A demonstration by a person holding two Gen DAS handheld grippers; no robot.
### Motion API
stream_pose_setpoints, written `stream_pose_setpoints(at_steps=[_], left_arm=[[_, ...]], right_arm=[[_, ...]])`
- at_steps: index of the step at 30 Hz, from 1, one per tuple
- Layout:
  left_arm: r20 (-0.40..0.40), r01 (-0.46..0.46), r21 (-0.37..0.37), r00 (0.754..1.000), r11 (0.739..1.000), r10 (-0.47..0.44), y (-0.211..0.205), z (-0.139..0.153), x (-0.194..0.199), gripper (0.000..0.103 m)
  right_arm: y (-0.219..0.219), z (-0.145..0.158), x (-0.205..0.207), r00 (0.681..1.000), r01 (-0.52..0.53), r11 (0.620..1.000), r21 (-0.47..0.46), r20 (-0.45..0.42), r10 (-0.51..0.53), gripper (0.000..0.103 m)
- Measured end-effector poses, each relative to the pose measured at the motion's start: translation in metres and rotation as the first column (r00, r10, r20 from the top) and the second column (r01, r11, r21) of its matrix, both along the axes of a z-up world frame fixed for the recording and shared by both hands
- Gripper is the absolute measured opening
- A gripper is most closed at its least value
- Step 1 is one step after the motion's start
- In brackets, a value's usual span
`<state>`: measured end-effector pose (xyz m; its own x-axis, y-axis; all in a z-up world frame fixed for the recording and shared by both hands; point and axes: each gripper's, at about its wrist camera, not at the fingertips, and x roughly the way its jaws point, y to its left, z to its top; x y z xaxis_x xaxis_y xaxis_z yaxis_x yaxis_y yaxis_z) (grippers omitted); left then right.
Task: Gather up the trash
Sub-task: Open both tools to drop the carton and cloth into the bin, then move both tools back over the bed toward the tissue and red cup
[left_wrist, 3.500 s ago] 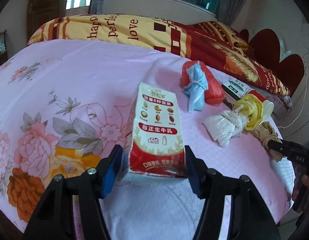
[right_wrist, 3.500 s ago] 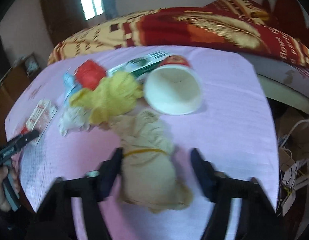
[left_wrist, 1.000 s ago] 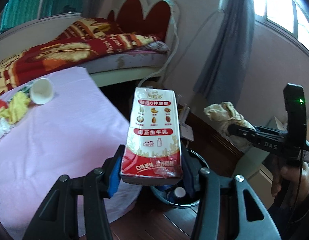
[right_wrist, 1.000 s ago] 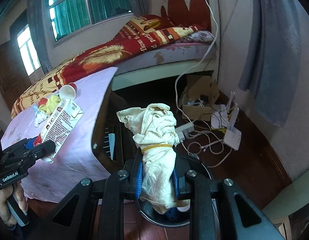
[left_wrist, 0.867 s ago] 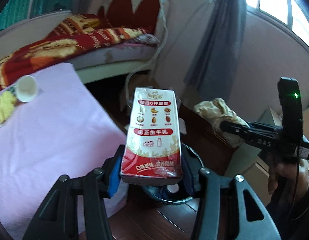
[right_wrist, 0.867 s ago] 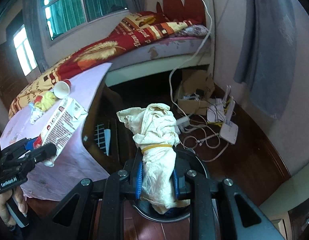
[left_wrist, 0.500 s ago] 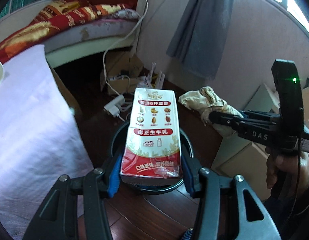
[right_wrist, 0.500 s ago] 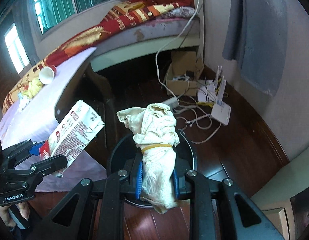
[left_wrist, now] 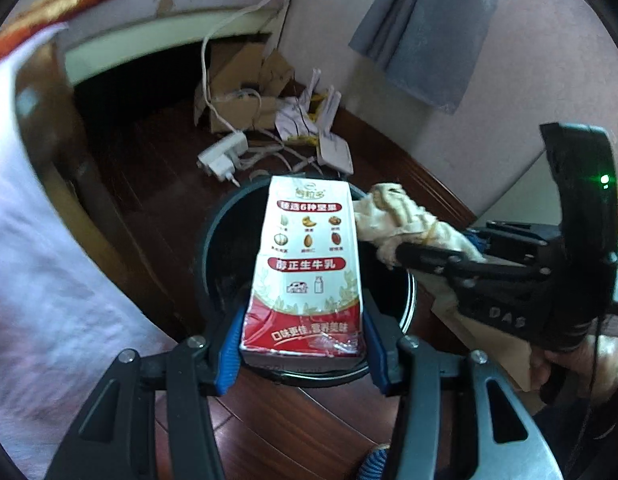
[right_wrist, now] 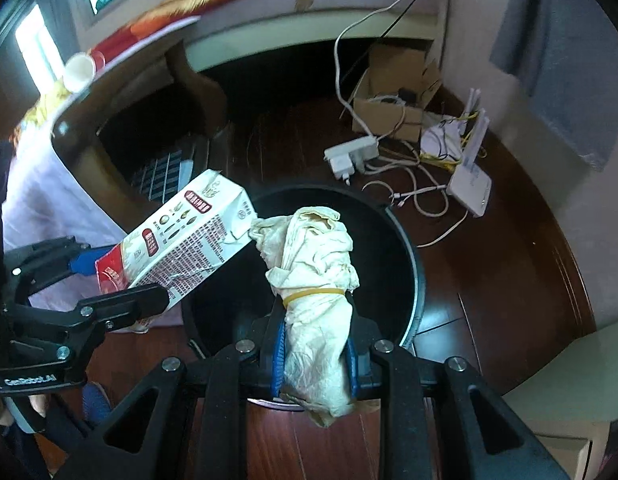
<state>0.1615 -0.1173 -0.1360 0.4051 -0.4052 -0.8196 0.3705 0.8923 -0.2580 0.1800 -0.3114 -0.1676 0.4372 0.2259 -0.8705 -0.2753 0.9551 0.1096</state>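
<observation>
A red-and-white milk carton stands upright between the blue pads of my left gripper, which is shut on its lower end. The carton hangs over the black round bin on the wooden floor. My right gripper holds a beige crumpled bundle tied with a yellow rubber band, over the same bin. Its jaws are opening, but the pads still touch the bundle. In the right wrist view the carton tilts in from the left, and its top corner meets the bundle.
A white power strip, loose cables, a white router and a cardboard box lie on the floor beyond the bin. A table with a pink cloth stands left, with a paper cup on it. A grey curtain hangs behind.
Both grippers have come down and tipped towards the floor, each with its load. The bin now lies right under the carton and the bundle, and the two items have drawn together.
</observation>
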Motion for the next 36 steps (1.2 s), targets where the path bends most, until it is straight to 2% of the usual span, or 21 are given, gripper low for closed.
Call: stream_pose_setpoints(at_steps=[1, 2, 3, 4, 6, 8, 12, 21, 29, 36], left_arm=[[-0.007, 0.004, -0.015, 1.0, 1.0, -0.004, 0.0, -0.005, 0.001, 0.053], [-0.01, 0.0, -0.003, 1.0, 1.0, 0.0, 0.0, -0.01, 0.001, 0.059], [-0.009, -0.007, 0.026, 1.0, 1.0, 0.007, -0.001, -0.012, -0.001, 0.072], [0.003, -0.009, 0.039, 1.0, 0.999, 0.009, 0.0, -0.012, -0.005, 0.077], [0.025, -0.026, 0.046, 0.999, 0.999, 0.024, 0.004, -0.01, -0.011, 0.094], [0.041, -0.052, 0.048, 0.998, 0.997, 0.05, 0.008, -0.009, -0.016, 0.098], [0.078, -0.092, 0.059, 0.993, 0.994, 0.087, 0.014, 0.0, -0.021, 0.098], [0.175, -0.155, 0.06, 0.974, 0.986, 0.143, 0.026, 0.038, -0.038, 0.099], [0.243, -0.187, 0.049, 0.955, 0.981, 0.17, 0.04, 0.075, -0.045, 0.099], [0.292, -0.243, 0.043, 0.931, 0.969, 0.221, 0.061, 0.095, -0.05, 0.099]], right_arm=[[0.001, -0.008, 0.003, 1.0, 0.011, 1.0, -0.02, -0.012, -0.011, 0.045], [0.0, -0.019, 0.006, 0.999, 0.033, 0.997, -0.065, -0.029, -0.035, 0.084], [-0.003, -0.027, 0.008, 0.998, 0.054, 0.995, -0.087, -0.036, -0.057, 0.099], [-0.009, -0.03, 0.009, 0.996, 0.077, 0.993, -0.086, -0.045, -0.081, 0.103], [-0.024, -0.032, 0.012, 0.987, 0.142, 0.986, -0.084, -0.069, -0.147, 0.103], [-0.037, -0.025, 0.013, 0.978, 0.194, 0.978, -0.073, -0.058, -0.199, 0.103], [-0.054, -0.007, 0.01, 0.961, 0.269, 0.963, -0.022, -0.056, -0.27, 0.103], [-0.053, 0.043, -0.003, 0.943, 0.328, 0.945, -0.008, 0.067, -0.327, 0.103], [-0.037, 0.085, -0.012, 0.934, 0.317, 0.948, 0.034, 0.163, -0.318, 0.103], [-0.011, 0.108, -0.014, 0.943, 0.254, 0.966, 0.05, 0.207, -0.259, 0.103]])
